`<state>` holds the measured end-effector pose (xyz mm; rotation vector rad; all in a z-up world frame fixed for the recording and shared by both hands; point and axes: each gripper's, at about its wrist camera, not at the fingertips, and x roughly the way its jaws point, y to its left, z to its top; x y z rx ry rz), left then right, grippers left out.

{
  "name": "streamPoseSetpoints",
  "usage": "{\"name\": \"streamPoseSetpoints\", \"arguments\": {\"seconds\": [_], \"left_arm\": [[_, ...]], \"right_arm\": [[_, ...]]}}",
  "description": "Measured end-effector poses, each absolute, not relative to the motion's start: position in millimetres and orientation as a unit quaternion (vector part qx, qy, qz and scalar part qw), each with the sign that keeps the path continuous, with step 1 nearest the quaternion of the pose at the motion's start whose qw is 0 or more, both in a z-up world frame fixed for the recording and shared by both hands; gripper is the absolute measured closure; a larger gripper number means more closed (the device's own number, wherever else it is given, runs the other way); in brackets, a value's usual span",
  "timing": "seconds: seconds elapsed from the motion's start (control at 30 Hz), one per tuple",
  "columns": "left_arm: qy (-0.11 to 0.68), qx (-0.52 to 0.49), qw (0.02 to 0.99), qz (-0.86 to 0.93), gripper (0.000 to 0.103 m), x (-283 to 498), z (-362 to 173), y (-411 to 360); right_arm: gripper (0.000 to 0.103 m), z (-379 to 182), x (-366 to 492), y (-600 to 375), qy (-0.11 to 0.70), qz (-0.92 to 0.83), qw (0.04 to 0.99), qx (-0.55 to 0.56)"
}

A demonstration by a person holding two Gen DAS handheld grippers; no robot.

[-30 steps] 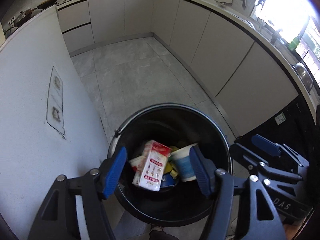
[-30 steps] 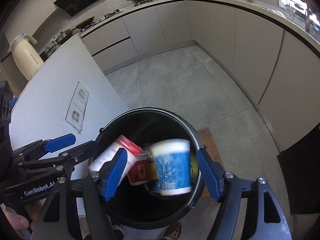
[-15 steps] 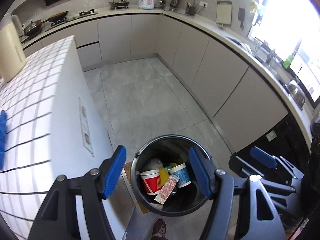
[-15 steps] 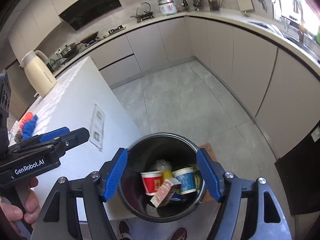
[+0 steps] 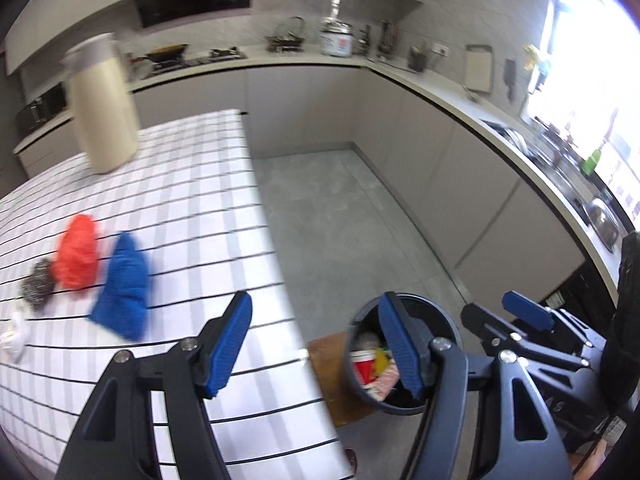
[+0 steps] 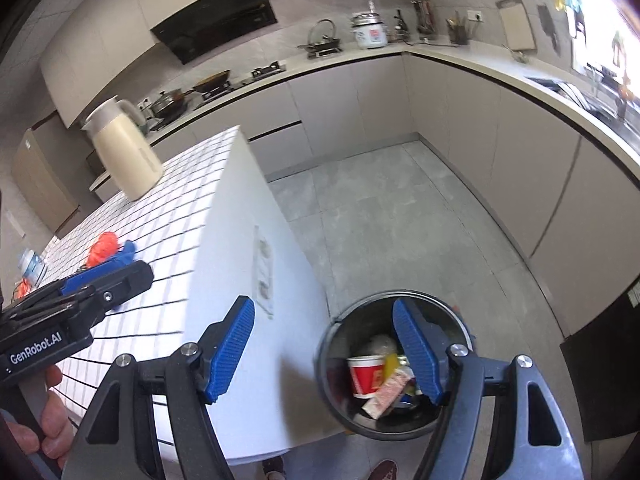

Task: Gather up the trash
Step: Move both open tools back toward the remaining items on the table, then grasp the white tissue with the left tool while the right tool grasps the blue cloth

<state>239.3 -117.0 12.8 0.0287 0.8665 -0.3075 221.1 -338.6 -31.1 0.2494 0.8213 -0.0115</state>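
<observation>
Two hand-held grippers hang above a kitchen island, both with blue jaws apart and nothing between them. Below and ahead of the right gripper (image 6: 322, 350), to its right, a black bin (image 6: 452, 420) on the floor holds a red cup (image 6: 366, 376) and wrappers. Ahead and to the left of the left gripper (image 5: 318, 348), a red bag (image 5: 76, 256) and blue bag (image 5: 124, 284) lie touching on the checked tabletop (image 5: 192, 200), likely the next trash. To take them well, approach low and clamp one crumpled bag fully before lifting.
</observation>
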Motion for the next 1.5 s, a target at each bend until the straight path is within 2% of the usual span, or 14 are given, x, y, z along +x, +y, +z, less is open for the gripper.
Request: {"name": "streamPoseSetpoints", "arguments": {"seconds": [0.27,0.7,1.0,1.5], "left_arm": [[0.41,-0.008,0.909,-0.073,0.034,245.7,13.7,-16.4],[0.408,-0.029,0.912,0.011,0.034,257.8,-0.3,118.7],[0.418,-0.037,0.907,0.035,0.034,260.4,-11.9,175.3],[0.432,-0.041,0.9,0.046,0.034,267.3,-31.6,224.2]], "right_arm": [[0.027,-11.3,243.5,-245.4,0.389,0.048,0.914,0.102],[0.027,-12.5,276.2,-121.3,0.392,0.104,0.911,0.071],[0.027,-23.7,293.5,-70.6,0.405,0.119,0.904,0.06],[0.026,-41.6,319.5,-28.4,0.425,0.105,0.898,0.049]]}}
